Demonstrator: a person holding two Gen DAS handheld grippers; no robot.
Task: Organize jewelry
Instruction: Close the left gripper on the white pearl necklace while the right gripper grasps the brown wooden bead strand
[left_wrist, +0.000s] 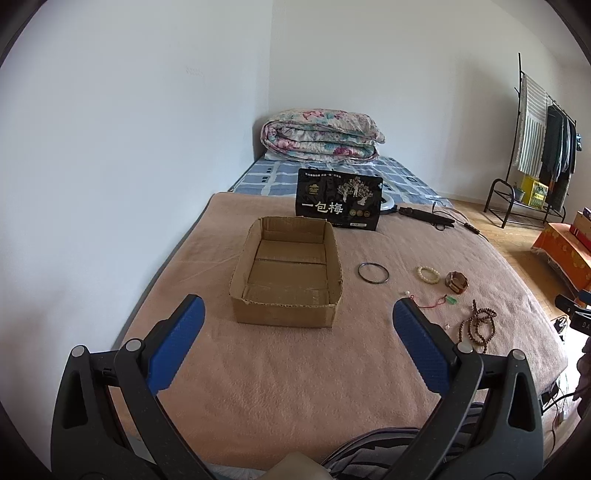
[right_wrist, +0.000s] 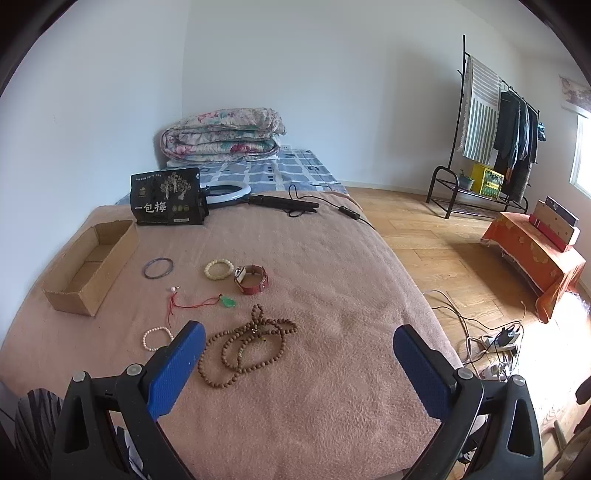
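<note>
On pink fleece blanket (right_wrist: 332, 258), jewelry spread loose at 3 o'clock of shallow empty brown cardboard box (left_wrist: 286, 269), likely staged for sorting into it. Left gripper (left_wrist: 298, 314) jaws wide, holding nothing, box straight ahead at 12 o'clock. Right gripper (right_wrist: 299, 341) jaws wide, empty; long brown wooden bead necklace (right_wrist: 247, 347) just inside left finger, at 11 o'clock.

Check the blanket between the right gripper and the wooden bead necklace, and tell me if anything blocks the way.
Nothing visible does. The right gripper is open just above the pink blanket, and the wooden bead necklace lies just ahead on its left side, beside the left finger, with only bare blanket between.
</note>
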